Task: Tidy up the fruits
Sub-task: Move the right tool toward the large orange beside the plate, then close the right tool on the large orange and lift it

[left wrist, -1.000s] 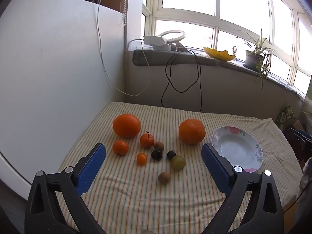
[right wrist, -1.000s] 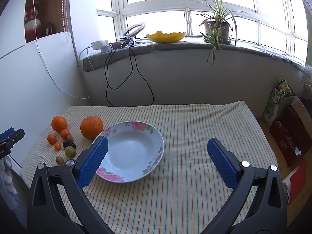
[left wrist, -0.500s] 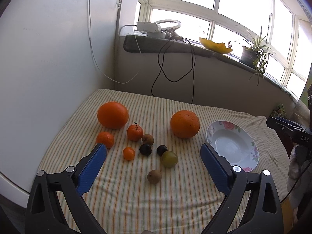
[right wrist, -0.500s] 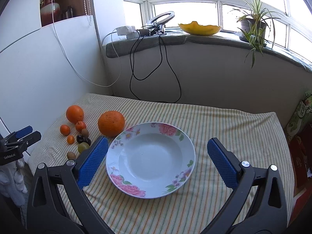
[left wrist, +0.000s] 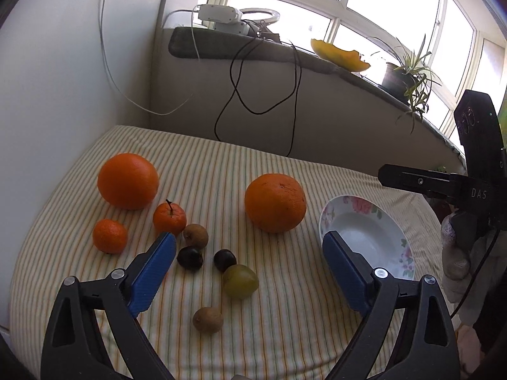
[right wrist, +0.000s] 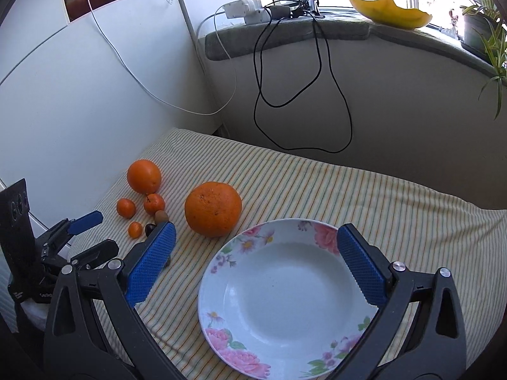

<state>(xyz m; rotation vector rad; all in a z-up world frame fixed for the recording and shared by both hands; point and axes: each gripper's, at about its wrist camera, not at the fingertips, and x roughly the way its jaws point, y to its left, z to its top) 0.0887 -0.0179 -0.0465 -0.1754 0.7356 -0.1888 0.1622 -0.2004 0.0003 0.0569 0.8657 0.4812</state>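
The small fruits look light, round and prone to rolling on the striped cloth, so each is best pinched across its middle; the big orange (left wrist: 275, 202) probably needs nearly full jaw width. The left gripper (left wrist: 248, 250) gapes wide, empty, above the green fruit (left wrist: 240, 281), left of the plate (right wrist: 285, 297). The right gripper (right wrist: 253, 240) hovers over that plate, wide open and empty.

Sunlit windows (left wrist: 389, 9) above a grey sill (right wrist: 317, 36); white wall (left wrist: 63, 79) at left.
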